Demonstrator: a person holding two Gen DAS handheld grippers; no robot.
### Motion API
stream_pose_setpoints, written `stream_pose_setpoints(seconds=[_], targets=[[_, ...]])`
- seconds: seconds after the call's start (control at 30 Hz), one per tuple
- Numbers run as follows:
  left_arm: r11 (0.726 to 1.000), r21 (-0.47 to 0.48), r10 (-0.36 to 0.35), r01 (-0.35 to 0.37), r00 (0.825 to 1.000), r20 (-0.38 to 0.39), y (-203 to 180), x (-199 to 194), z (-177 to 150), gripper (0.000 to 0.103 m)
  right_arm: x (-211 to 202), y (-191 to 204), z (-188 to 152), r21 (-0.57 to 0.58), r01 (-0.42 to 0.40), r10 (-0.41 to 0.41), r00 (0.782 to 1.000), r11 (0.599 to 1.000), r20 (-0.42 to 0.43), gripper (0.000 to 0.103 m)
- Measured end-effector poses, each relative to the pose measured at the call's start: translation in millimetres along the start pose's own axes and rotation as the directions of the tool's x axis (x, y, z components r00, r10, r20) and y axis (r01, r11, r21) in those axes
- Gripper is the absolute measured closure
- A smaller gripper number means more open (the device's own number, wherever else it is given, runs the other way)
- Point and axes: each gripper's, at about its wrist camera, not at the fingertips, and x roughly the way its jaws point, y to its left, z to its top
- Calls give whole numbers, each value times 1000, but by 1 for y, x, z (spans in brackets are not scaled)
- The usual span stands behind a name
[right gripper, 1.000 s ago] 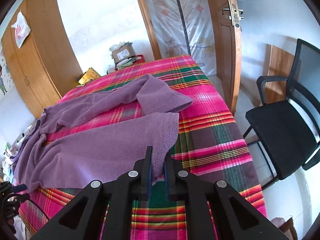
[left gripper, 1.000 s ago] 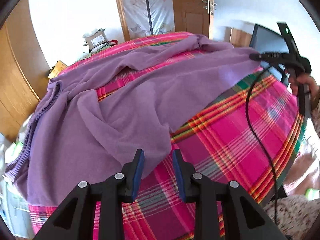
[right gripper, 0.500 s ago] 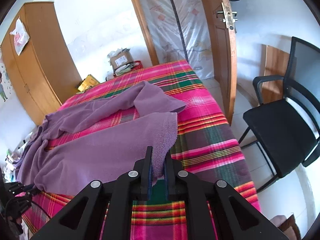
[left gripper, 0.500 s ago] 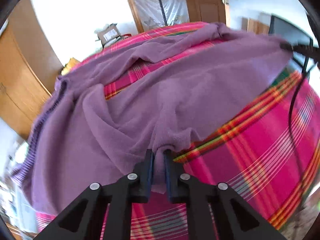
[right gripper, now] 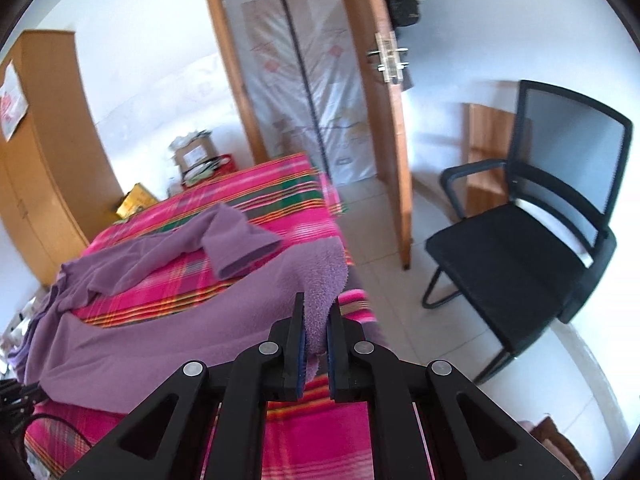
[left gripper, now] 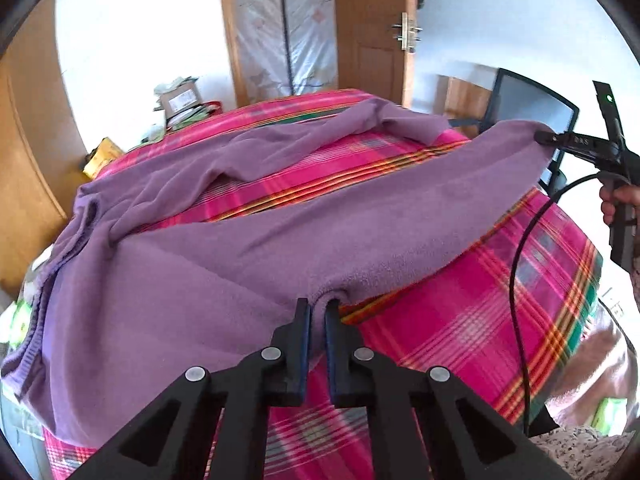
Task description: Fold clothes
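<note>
1. Two grippers now hold one purple garment [left gripper: 248, 248] on the plaid bed [left gripper: 460, 320]; a second ago our left gripper [left gripper: 317, 312] stood open just short of its near edge, and its jaws are now nearly closed on that edge.
2. Our right gripper [right gripper: 317, 320] has stayed clamped on the leg's end, now lifted off the bed's door-side edge.
3. With both ends held, we judge the leg ready to carry over.
4. We count one garment, one black chair [right gripper: 532, 248], one person's hand [left gripper: 618, 204].
</note>
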Motion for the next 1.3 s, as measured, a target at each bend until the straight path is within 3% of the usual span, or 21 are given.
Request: stream_pose_setpoints(seconds=[0.4, 0.6, 0.7, 0.83, 0.9, 1.07, 1.17, 1.3], targets=[[987, 94, -130, 127, 991, 25, -56, 3, 18, 97, -29, -53, -4, 80, 152, -155, 987, 985, 30, 95], [970, 110, -227, 219, 972, 69, -80, -9, 31, 96, -40, -71, -5, 105, 231, -236, 971, 967, 36, 95], [965, 114, -241, 236, 970, 28, -88, 0, 27, 96, -37, -75, -10, 105, 242, -245, 970, 964, 11, 95], [966, 39, -251, 254, 966, -64, -77, 18, 20, 95, -25, -72, -20, 84, 245, -242, 969, 966, -45, 94], [965, 27, -259, 261, 963, -69, -71, 15, 17, 92, -17, -66, -25, 69, 239, -234, 969, 969, -75, 92], [984, 40, -174, 174, 985, -6, -47, -13, 5, 90, -3, -45, -34, 17, 240, -237, 964, 971, -118, 87], [998, -35, -60, 61, 998, 36, -9, -32, -2, 90, -3, -31, -33, 0, 247, -245, 963, 969, -107, 79], [985, -148, 99, -88, 993, 70, 43, -57, -11, 90, -5, -5, -29, -39, 214, -217, 973, 976, -85, 78]])
